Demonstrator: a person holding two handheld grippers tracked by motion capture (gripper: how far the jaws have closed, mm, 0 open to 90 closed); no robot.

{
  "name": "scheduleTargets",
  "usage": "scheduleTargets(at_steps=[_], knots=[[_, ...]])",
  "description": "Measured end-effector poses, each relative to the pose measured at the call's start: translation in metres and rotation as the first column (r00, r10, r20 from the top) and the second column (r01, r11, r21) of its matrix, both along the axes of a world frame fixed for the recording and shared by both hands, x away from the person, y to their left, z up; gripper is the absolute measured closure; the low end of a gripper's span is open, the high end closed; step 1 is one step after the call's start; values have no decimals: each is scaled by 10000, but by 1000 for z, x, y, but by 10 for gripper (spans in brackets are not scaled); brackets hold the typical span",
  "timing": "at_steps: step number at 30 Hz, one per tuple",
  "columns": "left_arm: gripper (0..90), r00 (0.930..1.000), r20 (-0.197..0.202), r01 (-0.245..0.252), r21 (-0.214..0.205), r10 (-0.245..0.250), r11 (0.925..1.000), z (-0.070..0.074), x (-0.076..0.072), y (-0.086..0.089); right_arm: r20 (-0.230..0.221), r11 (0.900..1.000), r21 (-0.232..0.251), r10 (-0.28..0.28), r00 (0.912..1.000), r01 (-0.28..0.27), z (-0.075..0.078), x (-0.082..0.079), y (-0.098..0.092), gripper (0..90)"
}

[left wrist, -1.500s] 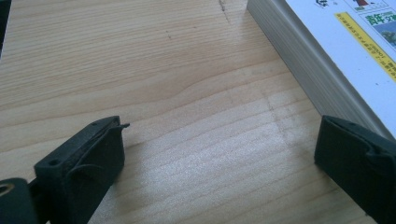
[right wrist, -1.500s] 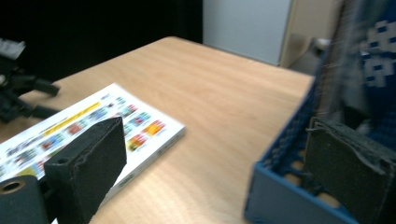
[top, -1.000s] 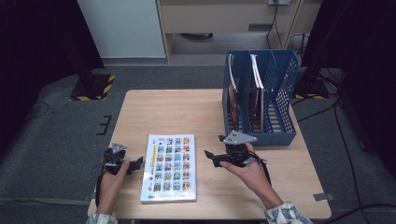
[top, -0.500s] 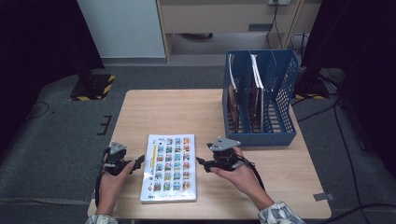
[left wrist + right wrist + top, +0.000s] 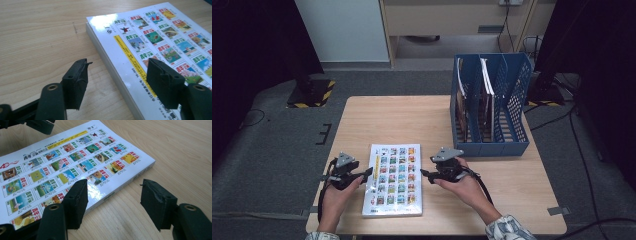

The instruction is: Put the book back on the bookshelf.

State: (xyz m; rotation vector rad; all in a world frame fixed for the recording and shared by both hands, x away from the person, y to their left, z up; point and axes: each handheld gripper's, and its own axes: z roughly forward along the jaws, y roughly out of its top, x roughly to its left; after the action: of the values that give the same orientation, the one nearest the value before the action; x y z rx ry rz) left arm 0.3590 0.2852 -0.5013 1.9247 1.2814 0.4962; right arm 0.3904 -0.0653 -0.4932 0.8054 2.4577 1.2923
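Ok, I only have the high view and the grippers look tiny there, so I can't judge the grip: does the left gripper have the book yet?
Observer: No. The left gripper straddles the edge of the book, one jaw over the cover and one over the bare table. The jaws have just been closing, but the pads press on nothing.
Operator: And the right one?
Observer: Same. The right gripper has one jaw over the cover and one over wood. Its jaws have just been closing too, with the book's edge between them, ungripped.
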Motion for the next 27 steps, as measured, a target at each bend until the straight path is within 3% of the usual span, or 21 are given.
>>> scheduleTargets(at_steps=[5, 14, 18, 21, 27], knots=[[382, 9996, -126, 249, -27, -249, 9997, -1, -1, -7, -237, 10000, 57, 16, 9997, -14, -4, 0, 1, 411], [382, 9980, -344, 552, 398, -539, 9977, -9, 2, -15, -467, 9999, -52, 112, 9988, -115, -9, -4, 4, 374], [329, 9981, -494, 375, -96, -380, 9992, -12, 5, -13, -590, 9996, -146, 244, 9980, -253, -11, -5, 6, 354], [284, 9964, -769, 371, 110, -362, 9992, -16, 8, -13, -689, 9995, -134, 283, 9972, -293, -13, -6, 7, 343], [230, 9951, -906, 376, -162, -389, 9992, -20, 11, -18, -819, 9989, -125, 441, 9957, -453, -15, -7, 10, 309]])
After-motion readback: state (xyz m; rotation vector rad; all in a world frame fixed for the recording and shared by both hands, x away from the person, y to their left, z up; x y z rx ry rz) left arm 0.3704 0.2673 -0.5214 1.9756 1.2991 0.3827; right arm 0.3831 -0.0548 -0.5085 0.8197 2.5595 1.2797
